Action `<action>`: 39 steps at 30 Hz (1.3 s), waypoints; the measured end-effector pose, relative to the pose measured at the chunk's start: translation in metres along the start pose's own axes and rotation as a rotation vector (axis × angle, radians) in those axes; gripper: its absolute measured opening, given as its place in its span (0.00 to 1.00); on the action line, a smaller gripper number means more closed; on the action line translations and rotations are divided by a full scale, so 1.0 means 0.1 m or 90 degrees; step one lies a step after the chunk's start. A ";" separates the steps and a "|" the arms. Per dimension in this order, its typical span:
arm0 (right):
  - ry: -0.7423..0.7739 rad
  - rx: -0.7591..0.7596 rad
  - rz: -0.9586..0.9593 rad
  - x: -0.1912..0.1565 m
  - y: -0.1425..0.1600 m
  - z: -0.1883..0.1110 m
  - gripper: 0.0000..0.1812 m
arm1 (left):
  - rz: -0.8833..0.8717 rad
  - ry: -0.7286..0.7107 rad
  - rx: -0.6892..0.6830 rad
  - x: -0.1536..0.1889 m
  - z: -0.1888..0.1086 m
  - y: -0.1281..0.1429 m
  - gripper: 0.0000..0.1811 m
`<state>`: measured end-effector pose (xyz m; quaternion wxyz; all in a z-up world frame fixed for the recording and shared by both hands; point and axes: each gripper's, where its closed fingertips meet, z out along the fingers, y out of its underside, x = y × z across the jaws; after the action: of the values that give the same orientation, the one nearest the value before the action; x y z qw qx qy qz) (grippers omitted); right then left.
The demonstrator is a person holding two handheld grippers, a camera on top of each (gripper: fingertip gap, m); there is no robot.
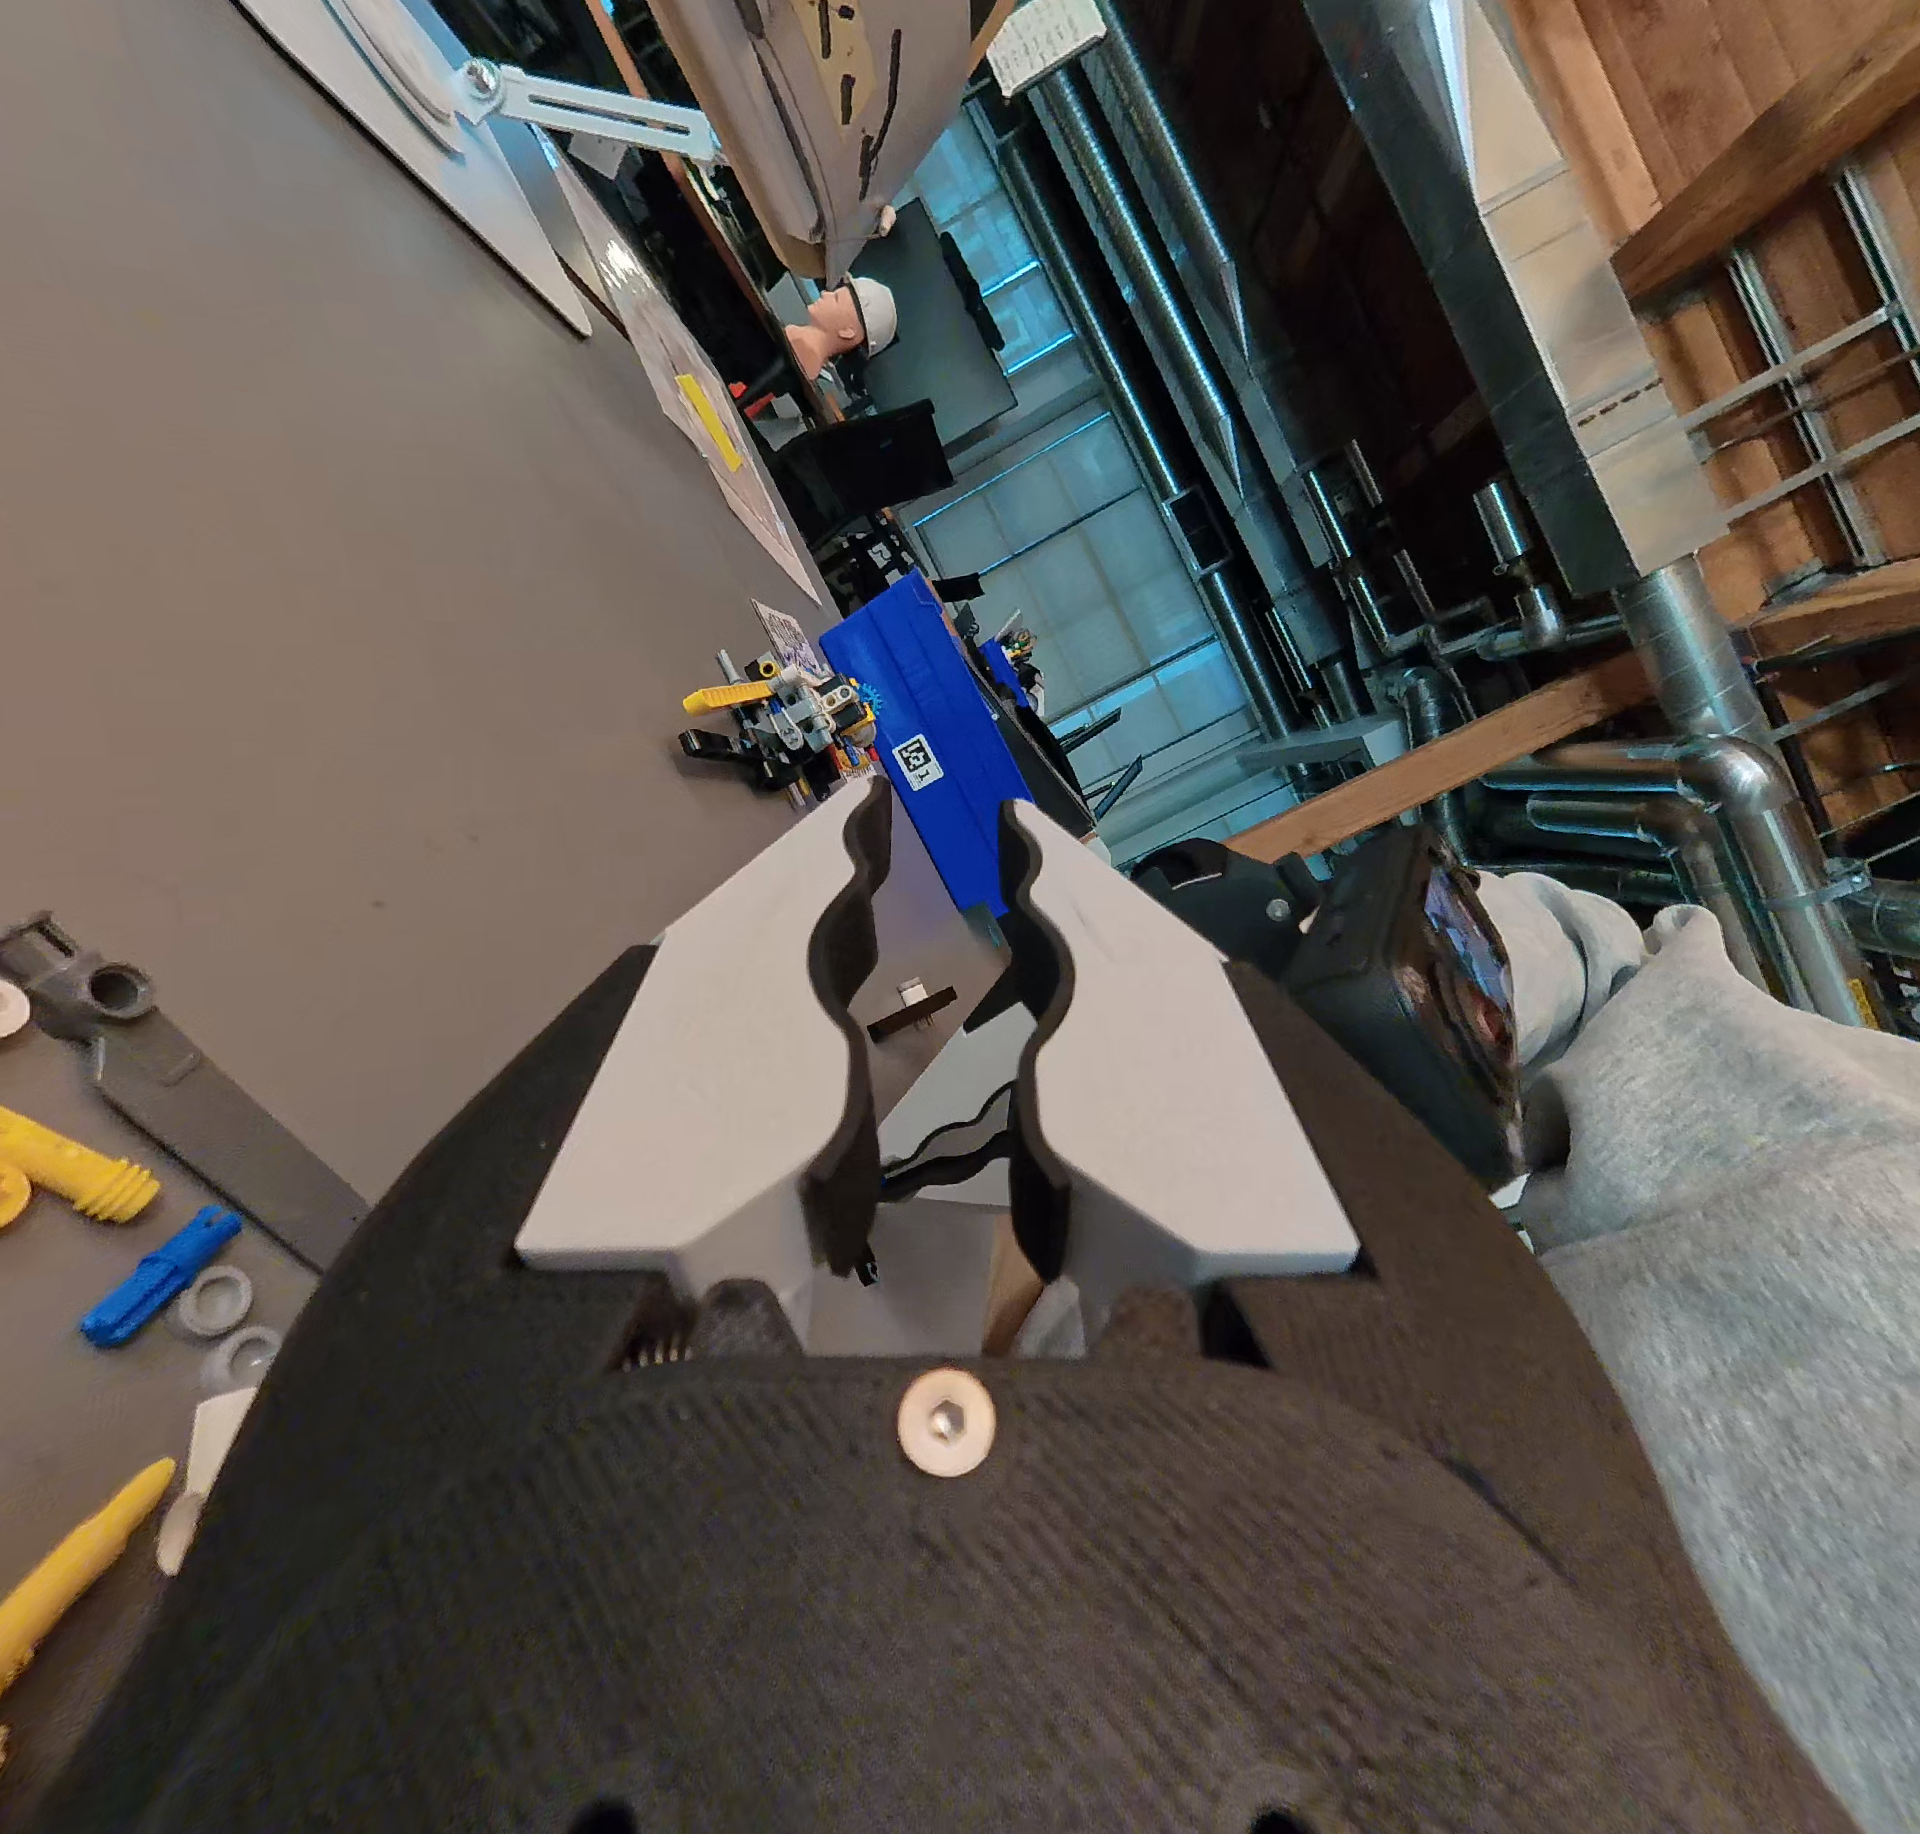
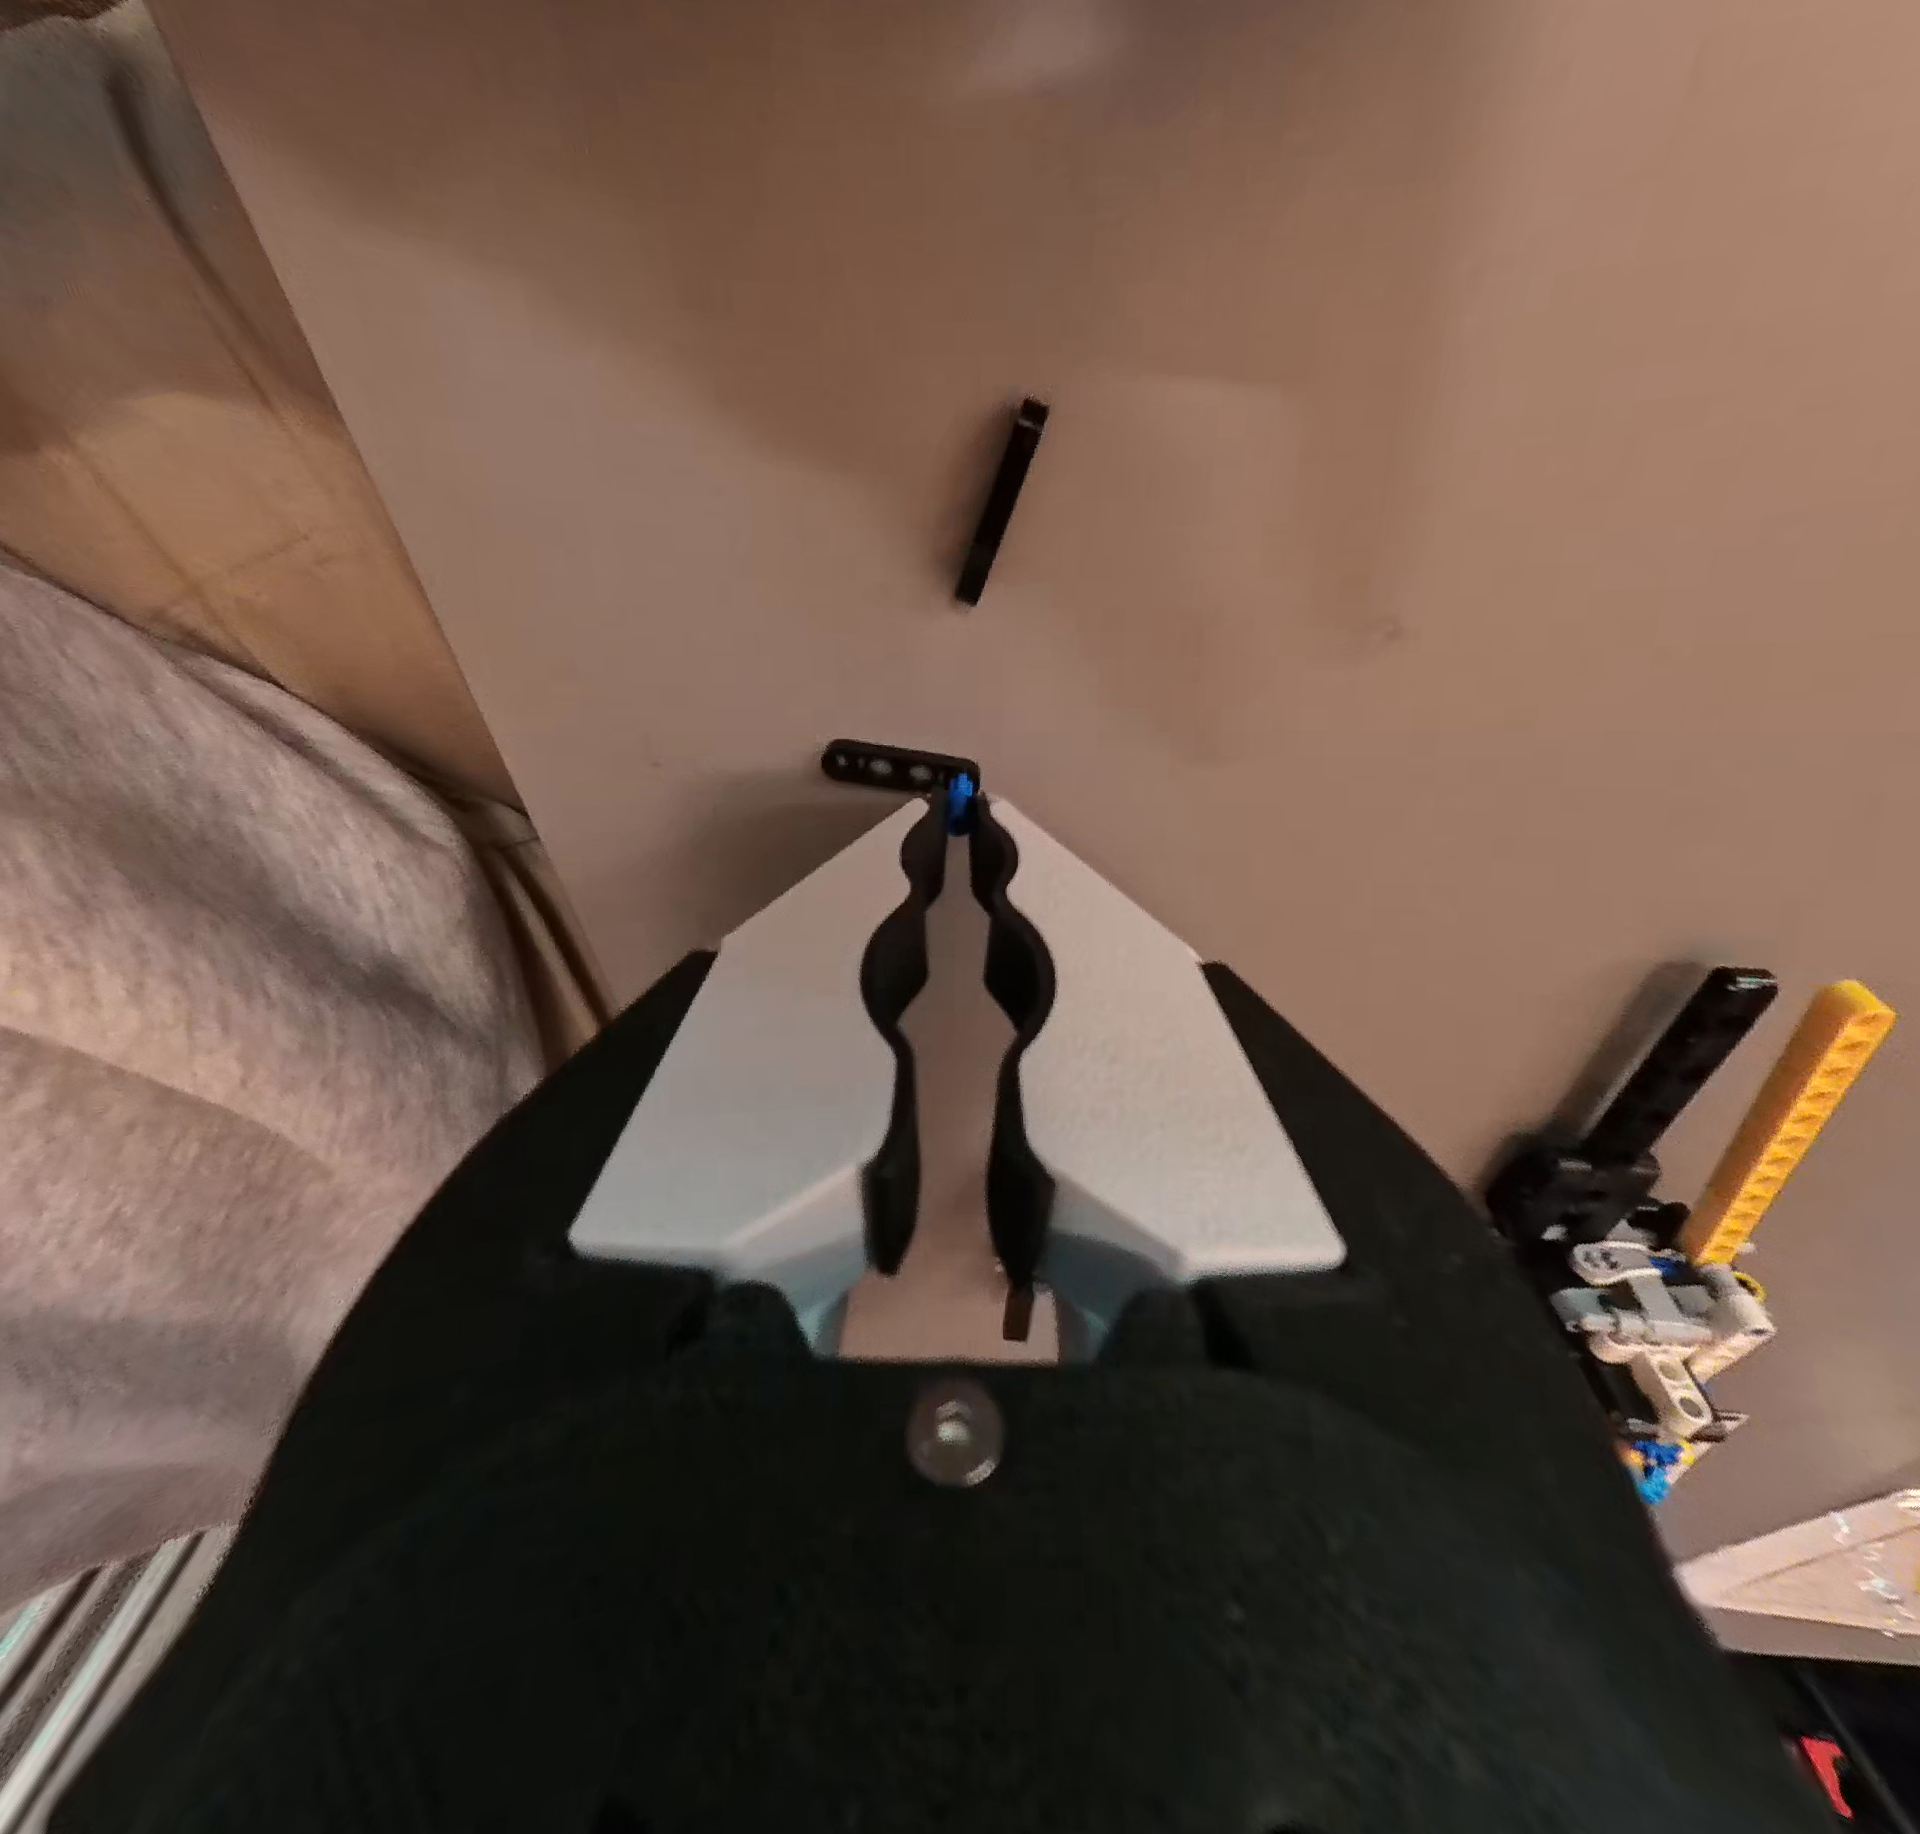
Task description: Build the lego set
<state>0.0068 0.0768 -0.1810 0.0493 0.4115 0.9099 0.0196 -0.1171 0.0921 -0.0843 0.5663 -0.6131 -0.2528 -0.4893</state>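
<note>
Pinches a small blue plastic connector pin (image 2: 960,792) at the very tips of the right gripper (image 2: 956,818), clenched on it with little of the pin between the black pads. Keeps the pin's long axis in line with the fingers, free end pointing forward at the right-hand end hole of a short flat black plastic beam with a row of holes (image 2: 896,761); touching or just short of it, cannot tell which. Finds that beam lying flat and loose on the matte grey-beige table (image 2: 1351,330), long axis crosswise to the fingers, holes facing the camera. Leaves the left gripper (image 1: 945,813) released, holding nothing, and aimed off toward the part-built grey, black and yellow model (image 1: 784,719), so probably not bracing the beam. Risks, by that reading, shoving the unheld beam sideways or swinging it about its far end under an off-centre push. Risks also tilting or squirting the pin out of so shallow a grip, should the pin meet the hole's rim instead of its bore. Calls for a square, gentle press, ideally with the beam pinned down.
</note>
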 end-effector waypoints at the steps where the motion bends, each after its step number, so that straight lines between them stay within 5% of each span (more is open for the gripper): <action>1: 0.003 -0.003 -0.003 0.00 0.00 0.00 0.02 | 0.000 0.000 0.000 0.00 0.00 0.00 0.10; 30: 0.007 0.015 -0.037 -0.02 -0.02 0.04 0.02 | -0.001 -0.002 0.003 0.01 -0.03 -0.01 0.10; 35: 0.056 0.127 -0.020 0.10 -0.04 -0.08 0.02 | -0.001 0.017 0.028 0.06 -0.08 -0.08 0.11; 39: 0.135 0.358 -0.001 0.23 -0.21 -0.68 0.02 | -0.008 0.044 0.033 0.12 -0.05 -0.08 0.12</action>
<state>-0.0310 0.0802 -0.1164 -0.1616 0.4039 0.8801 -0.1901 -0.1205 0.0862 -0.0709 0.5873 -0.5796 -0.2491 -0.5071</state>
